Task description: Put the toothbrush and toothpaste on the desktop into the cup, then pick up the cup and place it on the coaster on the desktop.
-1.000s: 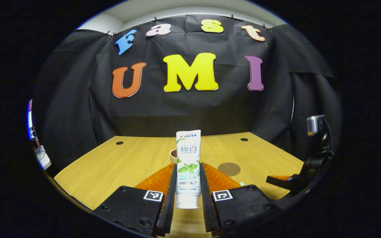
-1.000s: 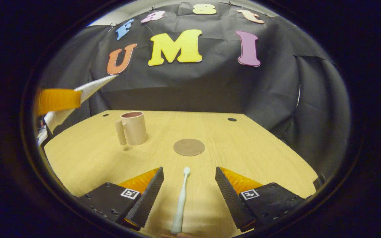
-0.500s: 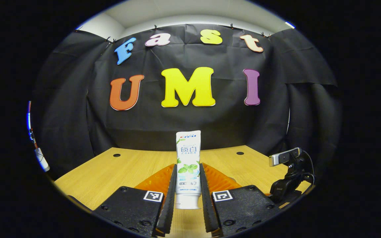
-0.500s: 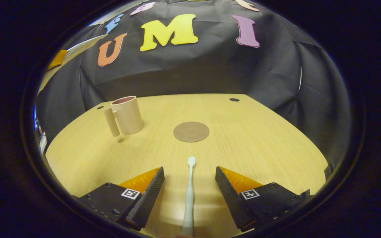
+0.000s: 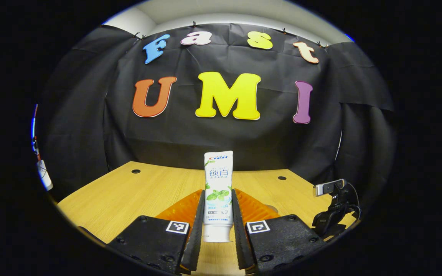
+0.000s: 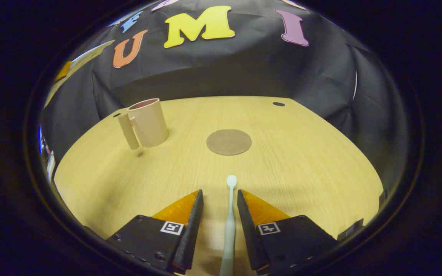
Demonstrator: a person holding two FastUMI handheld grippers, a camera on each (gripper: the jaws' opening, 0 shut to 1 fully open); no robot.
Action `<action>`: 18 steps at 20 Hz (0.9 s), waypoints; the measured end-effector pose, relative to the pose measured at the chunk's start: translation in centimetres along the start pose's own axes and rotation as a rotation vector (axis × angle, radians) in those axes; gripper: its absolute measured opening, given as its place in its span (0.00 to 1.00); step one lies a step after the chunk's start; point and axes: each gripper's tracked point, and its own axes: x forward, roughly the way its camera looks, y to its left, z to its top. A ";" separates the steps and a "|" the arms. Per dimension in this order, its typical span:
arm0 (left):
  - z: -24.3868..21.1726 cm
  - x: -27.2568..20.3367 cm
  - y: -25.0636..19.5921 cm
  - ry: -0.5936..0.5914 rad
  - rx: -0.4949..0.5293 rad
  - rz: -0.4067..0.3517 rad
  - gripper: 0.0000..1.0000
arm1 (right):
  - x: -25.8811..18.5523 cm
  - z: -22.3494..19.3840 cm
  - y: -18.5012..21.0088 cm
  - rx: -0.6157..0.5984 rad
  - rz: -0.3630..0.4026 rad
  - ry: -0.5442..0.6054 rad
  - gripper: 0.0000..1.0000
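Observation:
My left gripper (image 5: 217, 191) is shut on a white toothpaste tube (image 5: 218, 178), which stands upright between its fingers above the wooden desktop (image 5: 129, 191). In the right gripper view, a pale toothbrush (image 6: 230, 216) lies on the desktop (image 6: 301, 153) with its head pointing away. My right gripper (image 6: 220, 191) straddles its handle with the jaws narrowed; a small gap shows on each side, wider on the left. A beige cup (image 6: 148, 122) with a handle stands upright at the left rear. A round brown coaster (image 6: 228, 142) lies flat just beyond the brush head.
Black cloth walls close in the desktop at the back and sides. Two small dark holes (image 6: 278, 104) mark the rear corners of the desktop. In the left gripper view, a black mount with a small camera (image 5: 330, 188) stands at the right edge.
My left gripper rose with the toothpaste, and the cup dropped out of its view. My right gripper came down over the toothbrush and its fingers closed in from wide apart to near the handle.

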 end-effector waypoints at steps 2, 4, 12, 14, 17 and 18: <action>0.4 -0.3 -0.2 -0.013 0.008 -0.009 0.41 | 0.5 0.0 0.0 -0.003 0.010 0.006 0.33; 0.5 -0.4 -0.4 -0.019 0.001 -0.017 0.41 | 0.2 0.1 0.2 -0.003 0.021 0.005 0.17; 0.4 -0.2 0.6 -0.015 -0.006 -0.001 0.41 | -0.3 0.6 -0.1 0.019 0.044 -0.030 0.00; 0.1 0.1 1.0 -0.012 -0.010 0.006 0.41 | -1.5 1.4 0.0 0.031 0.062 -0.081 0.00; -0.1 0.3 1.3 -0.003 -0.027 0.009 0.41 | -3.9 3.7 -0.3 0.020 0.058 -0.197 0.00; -0.1 0.4 1.4 -0.001 -0.034 0.011 0.41 | -4.6 4.2 -0.4 0.009 0.049 -0.226 0.00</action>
